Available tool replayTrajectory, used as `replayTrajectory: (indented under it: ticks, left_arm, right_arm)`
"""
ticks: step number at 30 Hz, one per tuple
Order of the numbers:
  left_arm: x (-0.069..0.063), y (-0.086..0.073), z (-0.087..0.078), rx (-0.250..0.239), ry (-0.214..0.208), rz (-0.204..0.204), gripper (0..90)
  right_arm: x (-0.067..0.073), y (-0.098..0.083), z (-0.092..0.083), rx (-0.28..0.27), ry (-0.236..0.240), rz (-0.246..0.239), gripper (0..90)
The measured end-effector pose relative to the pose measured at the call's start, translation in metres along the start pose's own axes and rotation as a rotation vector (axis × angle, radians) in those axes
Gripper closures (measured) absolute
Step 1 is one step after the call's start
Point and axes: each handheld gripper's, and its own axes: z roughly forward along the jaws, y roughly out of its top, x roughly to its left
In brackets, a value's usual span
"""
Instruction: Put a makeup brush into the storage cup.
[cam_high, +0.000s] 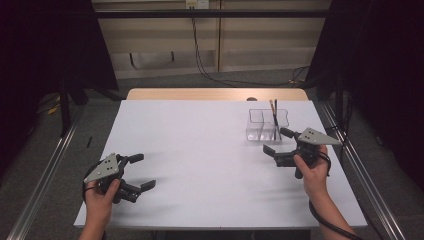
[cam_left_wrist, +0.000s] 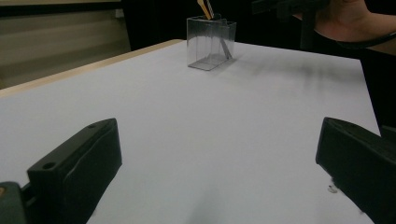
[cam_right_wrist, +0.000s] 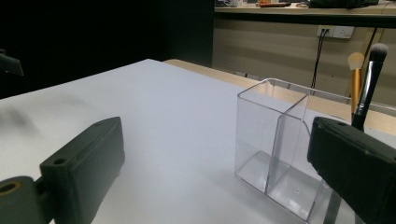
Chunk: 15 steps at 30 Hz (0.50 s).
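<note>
A clear plastic organizer (cam_high: 267, 126) with several compartments stands at the far right of the white table (cam_high: 200, 145). Two makeup brushes (cam_high: 273, 112) stand upright in a back compartment. My right gripper (cam_high: 277, 141) is open just in front of the organizer, with nothing between its jaws. In the right gripper view the organizer (cam_right_wrist: 261, 130) is close ahead, partly behind the right jaw of the gripper (cam_right_wrist: 212, 144), with a black-handled brush (cam_right_wrist: 369, 84) and a gold-handled brush (cam_right_wrist: 356, 70) behind it. My left gripper (cam_high: 142, 171) rests open at the near left, jaws empty (cam_left_wrist: 217, 140); the organizer (cam_left_wrist: 211, 42) is far off.
A light wooden strip (cam_high: 215, 94) borders the table's far edge. Metal rails (cam_high: 360, 170) run along both sides of the table. Cables (cam_high: 210, 75) hang down the back wall. In the left gripper view the person's right hand (cam_left_wrist: 345, 18) is at the top right.
</note>
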Motion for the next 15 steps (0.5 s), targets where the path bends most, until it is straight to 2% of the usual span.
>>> replayTrajectory:
  ticks: [15]
  left_arm:
    - [0.0001, 0.0000, 0.0003, 0.004, -0.004, 0.003, 0.2]
  right_arm:
    - [0.0055, -0.0072, -0.0102, 0.023, 0.010, -0.015, 3.5]
